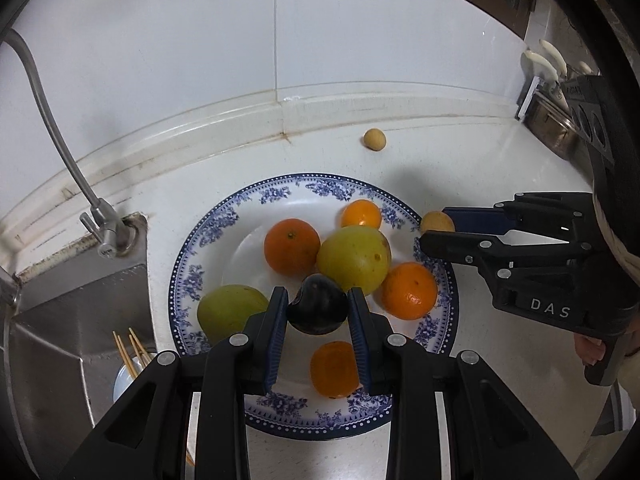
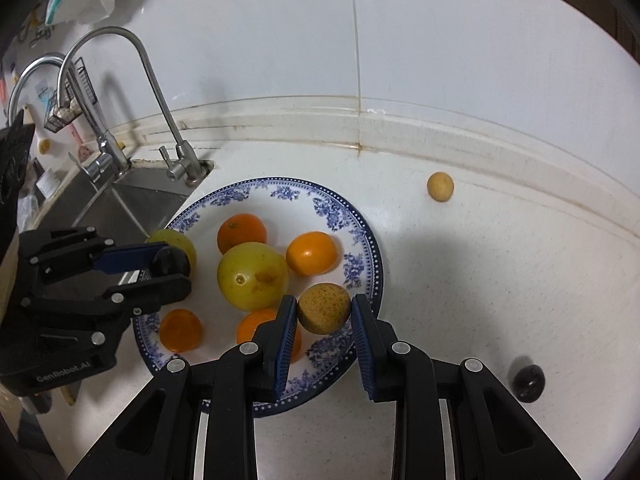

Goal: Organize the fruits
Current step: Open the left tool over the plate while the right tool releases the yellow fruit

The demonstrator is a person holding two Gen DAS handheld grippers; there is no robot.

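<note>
A blue-and-white patterned plate (image 1: pixel 224 216) (image 2: pixel 332 208) on the white counter holds several oranges (image 1: pixel 292 245) and two yellow-green fruits (image 1: pixel 354 260) (image 2: pixel 253 275). My left gripper (image 1: pixel 318 300) (image 2: pixel 174 264) is shut on a dark plum (image 1: pixel 317 310) (image 2: pixel 172 261) over the plate's near side. My right gripper (image 2: pixel 324 304) (image 1: pixel 434 226) is shut on a tan speckled fruit (image 2: pixel 323 309) (image 1: pixel 437 221) over the plate's right rim. A small tan fruit (image 1: pixel 375 140) (image 2: pixel 440 187) lies on the counter behind the plate. A second dark plum (image 2: pixel 529 383) lies on the counter at the right.
A steel sink (image 1: pixel 68 320) with a tap (image 1: pixel 106 236) (image 2: pixel 182 160) borders the plate on the left; chopsticks (image 1: pixel 132 350) stick up from a bowl in it. A raised ledge (image 1: pixel 280 116) and tiled wall run behind. A knife holder (image 1: pixel 548 92) stands at the far right.
</note>
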